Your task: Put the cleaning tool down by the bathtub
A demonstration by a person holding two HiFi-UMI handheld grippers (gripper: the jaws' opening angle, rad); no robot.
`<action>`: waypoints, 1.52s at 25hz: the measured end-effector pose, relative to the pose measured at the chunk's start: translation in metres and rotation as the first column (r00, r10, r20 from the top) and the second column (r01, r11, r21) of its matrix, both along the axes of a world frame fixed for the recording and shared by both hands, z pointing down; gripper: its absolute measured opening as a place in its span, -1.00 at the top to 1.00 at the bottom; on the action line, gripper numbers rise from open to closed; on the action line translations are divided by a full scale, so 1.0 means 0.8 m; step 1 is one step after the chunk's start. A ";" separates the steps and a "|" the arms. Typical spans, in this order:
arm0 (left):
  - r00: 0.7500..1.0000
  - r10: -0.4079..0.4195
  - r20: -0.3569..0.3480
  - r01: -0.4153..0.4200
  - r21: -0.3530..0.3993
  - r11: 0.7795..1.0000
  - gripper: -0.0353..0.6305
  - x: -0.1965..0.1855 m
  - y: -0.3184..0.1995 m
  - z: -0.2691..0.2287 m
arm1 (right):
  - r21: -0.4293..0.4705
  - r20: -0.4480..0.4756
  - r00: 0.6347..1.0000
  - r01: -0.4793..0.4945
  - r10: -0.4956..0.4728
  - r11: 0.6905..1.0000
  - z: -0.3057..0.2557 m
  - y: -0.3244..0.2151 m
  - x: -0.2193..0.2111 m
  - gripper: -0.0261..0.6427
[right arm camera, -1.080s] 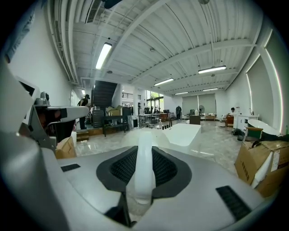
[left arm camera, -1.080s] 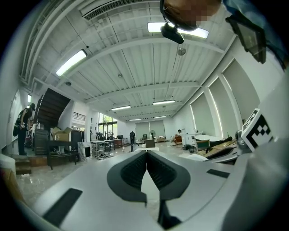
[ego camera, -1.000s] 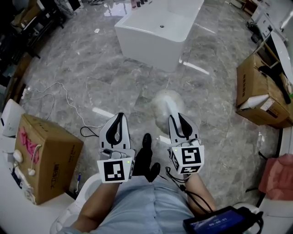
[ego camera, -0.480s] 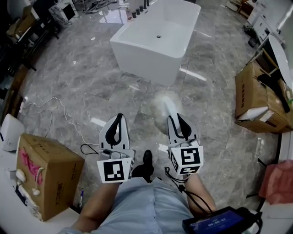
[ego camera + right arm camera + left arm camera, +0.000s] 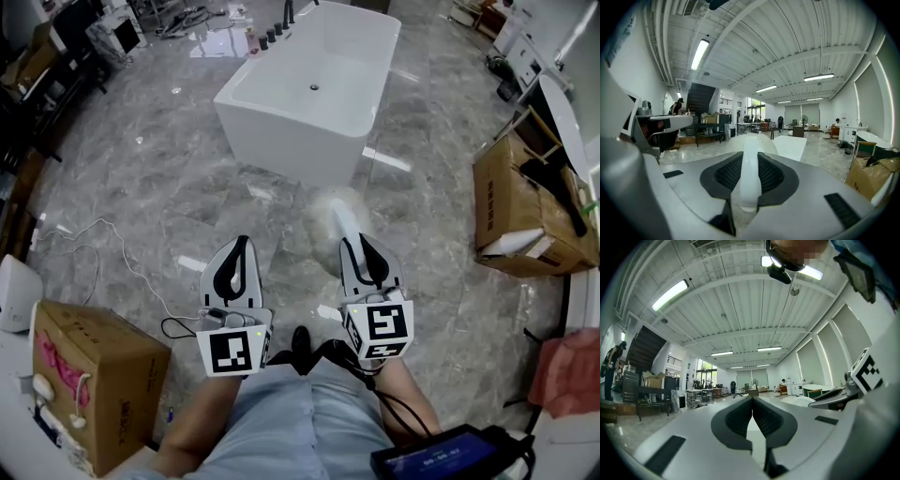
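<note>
A white freestanding bathtub [image 5: 281, 131] stands on the grey marble floor ahead of me; it also shows in the right gripper view as the bathtub [image 5: 791, 146]. My right gripper [image 5: 362, 244] is shut on the white handle of the cleaning tool [image 5: 751, 164]. The tool's pale rounded head [image 5: 333, 217] sticks out past the jaws, above the floor and short of the tub. My left gripper [image 5: 240, 244] is level with the right one; its pads meet with nothing between them, as the left gripper [image 5: 751, 403] shows in its own view.
A cardboard box [image 5: 89, 366] sits at my lower left and another box [image 5: 525, 206] at the right. A white cable [image 5: 103, 244] trails over the floor on the left. Small dark bottles [image 5: 272, 33] stand by the tub's far end. A tablet [image 5: 441, 459] hangs at my right hip.
The bathtub has come nearer and sits lower in the head view as I walk toward it. Both grippers hold the same pose, the tool still gripped.
</note>
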State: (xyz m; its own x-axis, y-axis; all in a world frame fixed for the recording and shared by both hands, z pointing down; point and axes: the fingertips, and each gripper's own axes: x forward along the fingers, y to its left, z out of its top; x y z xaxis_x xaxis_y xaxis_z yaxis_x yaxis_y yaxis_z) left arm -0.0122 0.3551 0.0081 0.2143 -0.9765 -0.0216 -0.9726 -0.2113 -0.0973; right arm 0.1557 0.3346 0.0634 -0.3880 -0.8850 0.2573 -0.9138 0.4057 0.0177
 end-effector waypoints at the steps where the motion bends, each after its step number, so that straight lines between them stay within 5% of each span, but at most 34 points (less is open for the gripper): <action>1: 1.000 0.003 0.000 -0.003 0.000 1.000 0.84 -0.001 -0.005 0.001 | 0.000 0.001 1.000 -0.003 0.003 1.000 0.001 -0.005 -0.001 0.62; 14: 1.000 0.012 -0.005 -0.013 -0.023 1.000 0.84 0.008 -0.096 0.022 | -0.011 0.014 1.000 -0.015 0.015 1.000 0.023 -0.095 0.008 0.62; 30: 0.999 -0.028 0.040 0.032 -0.100 0.994 0.84 0.047 -0.324 0.051 | -0.099 0.029 0.999 0.041 -0.038 0.994 0.063 -0.327 0.043 0.62; 38: 0.996 -0.075 0.047 0.078 -0.058 0.995 0.84 0.047 -0.389 0.029 | -0.061 0.038 0.994 0.109 -0.107 0.992 0.042 -0.403 0.029 0.62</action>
